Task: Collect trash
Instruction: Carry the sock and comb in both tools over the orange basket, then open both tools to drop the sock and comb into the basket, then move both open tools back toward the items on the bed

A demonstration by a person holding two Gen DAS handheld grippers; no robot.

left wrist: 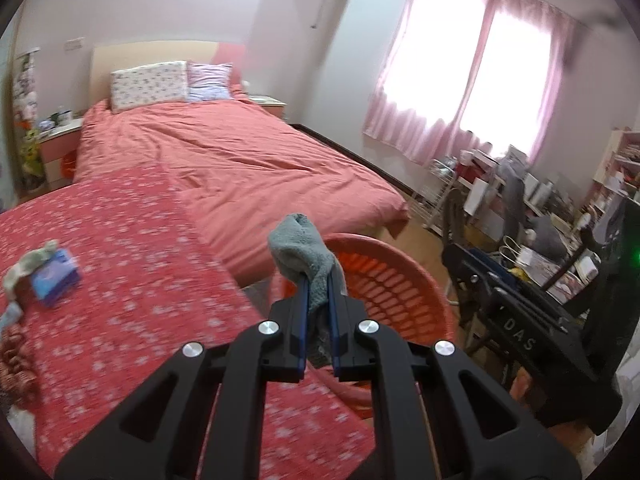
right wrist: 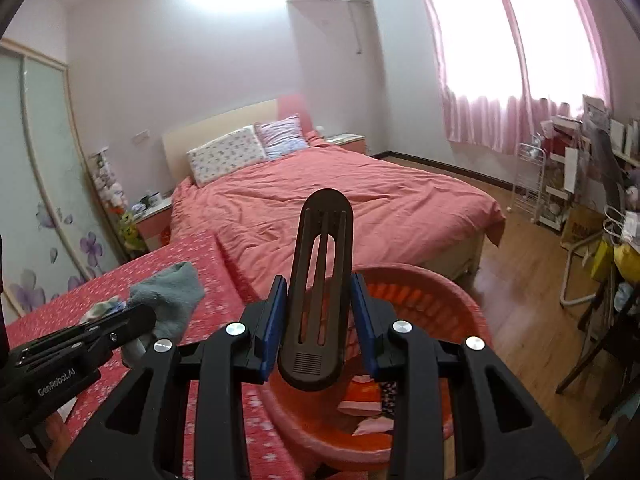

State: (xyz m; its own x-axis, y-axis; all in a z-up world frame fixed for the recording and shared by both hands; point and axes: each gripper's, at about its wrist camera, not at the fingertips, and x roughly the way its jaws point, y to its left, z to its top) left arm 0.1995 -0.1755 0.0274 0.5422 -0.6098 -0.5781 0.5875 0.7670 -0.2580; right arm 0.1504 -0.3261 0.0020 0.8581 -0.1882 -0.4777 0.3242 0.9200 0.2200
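A big bed (left wrist: 240, 160) with a pink cover is being seen at the back of the room. Nearer, a desk (left wrist: 120, 240) is being covered by a red cloth with white dots. Just beside the desk, an orange basket (left wrist: 392, 280) is sitting on the floor, and some scraps (right wrist: 360, 400) are lying inside it.

A grey sock (left wrist: 304, 260) is being squeezed tight by the left claw (left wrist: 319, 280), close to the basket's rim, at the desk edge. A black, flat plastic piece with long slots (right wrist: 320, 288) is being gripped by the right claw (right wrist: 320, 308) and is being held upright over the basket.

A small blue pack (left wrist: 56, 276) is lying on the desk, far to the left, with a bit of pale cloth (left wrist: 28, 264) touching it.
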